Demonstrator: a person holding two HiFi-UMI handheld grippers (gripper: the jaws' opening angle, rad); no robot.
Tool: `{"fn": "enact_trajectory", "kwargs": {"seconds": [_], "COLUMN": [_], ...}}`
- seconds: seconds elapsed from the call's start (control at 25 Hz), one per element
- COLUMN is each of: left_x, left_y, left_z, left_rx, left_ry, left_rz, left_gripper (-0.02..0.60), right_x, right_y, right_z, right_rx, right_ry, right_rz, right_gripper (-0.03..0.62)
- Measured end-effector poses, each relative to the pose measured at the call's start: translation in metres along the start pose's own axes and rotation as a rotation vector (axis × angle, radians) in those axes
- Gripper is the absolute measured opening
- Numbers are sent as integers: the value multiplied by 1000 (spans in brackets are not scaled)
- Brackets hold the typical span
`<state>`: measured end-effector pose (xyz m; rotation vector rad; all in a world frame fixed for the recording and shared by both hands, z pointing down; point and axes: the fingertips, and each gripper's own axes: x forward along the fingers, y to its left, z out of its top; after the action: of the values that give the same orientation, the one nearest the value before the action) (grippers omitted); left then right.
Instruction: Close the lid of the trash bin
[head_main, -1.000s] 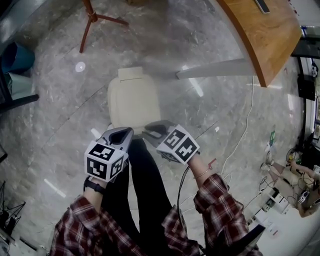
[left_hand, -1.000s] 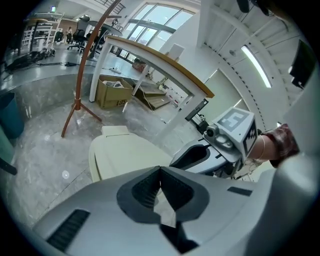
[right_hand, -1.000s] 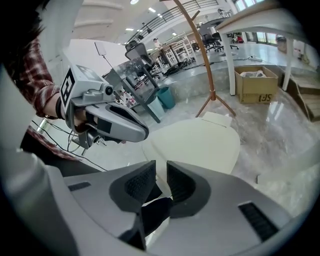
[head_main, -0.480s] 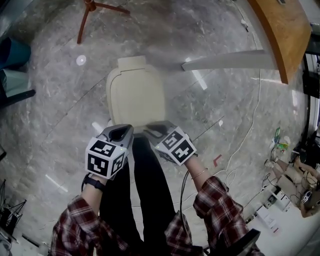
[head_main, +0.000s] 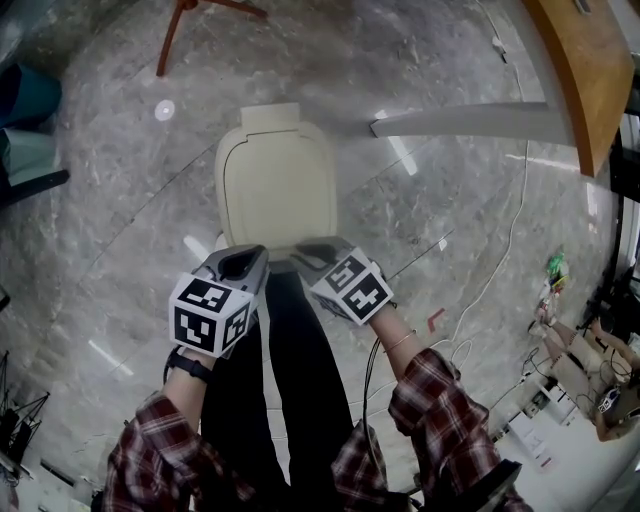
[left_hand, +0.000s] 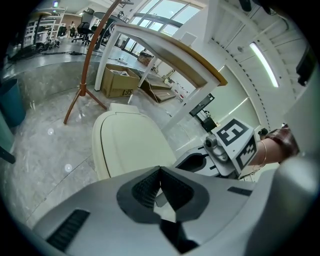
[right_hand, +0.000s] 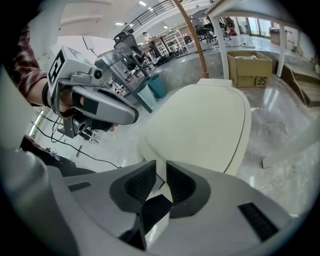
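- Grey marble floor (head_main: 110, 250): the cream plastic trash bin (head_main: 226, 215) stands on it, straight ahead of my legs.
- Flat cream lid (head_main: 277, 185): lies level on the bin. I judge it already shut.
- Left tool (head_main: 243, 260): tips pressed together, empty. It sits by the lid's near edge, handy for a downward push.
- Right tool (head_main: 312, 252): jaws narrowly apart, pinching nothing. It sits just beside the left tool for the same reason.

In the head view, the trash bin (head_main: 278, 185) is being shown larger, while the wooden table (head_main: 585, 80) is being carried toward the right edge and the red stand (head_main: 171, 40) toward the top.
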<state>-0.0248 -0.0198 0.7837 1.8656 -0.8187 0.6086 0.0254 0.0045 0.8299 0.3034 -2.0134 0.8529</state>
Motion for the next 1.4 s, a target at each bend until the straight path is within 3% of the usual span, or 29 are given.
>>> {"fn": "enact_trajectory", "kwargs": {"seconds": [0.72,1.0,1.2,1.4], "left_x": [-6,-13,-33,-76], "left_y": [12,8,-5,-35], "left_z": [8,13,50,111], "left_rx": [-16,-11,38,71], "left_ry": [-20,-27,-64,-149], "left_rz": [12,17,17,20], "left_gripper": [11,12,12,12], "right_x": [6,5,-25,-87], "right_y": [-7,-7,-4,12], "right_z": [-1,-3,30,92], "right_rx": [6,65,93,92], "right_ry": [26,47,-28,-130], "right_rz": [-19,-24,-41,-68], "right_gripper": [29,29,29,29]}}
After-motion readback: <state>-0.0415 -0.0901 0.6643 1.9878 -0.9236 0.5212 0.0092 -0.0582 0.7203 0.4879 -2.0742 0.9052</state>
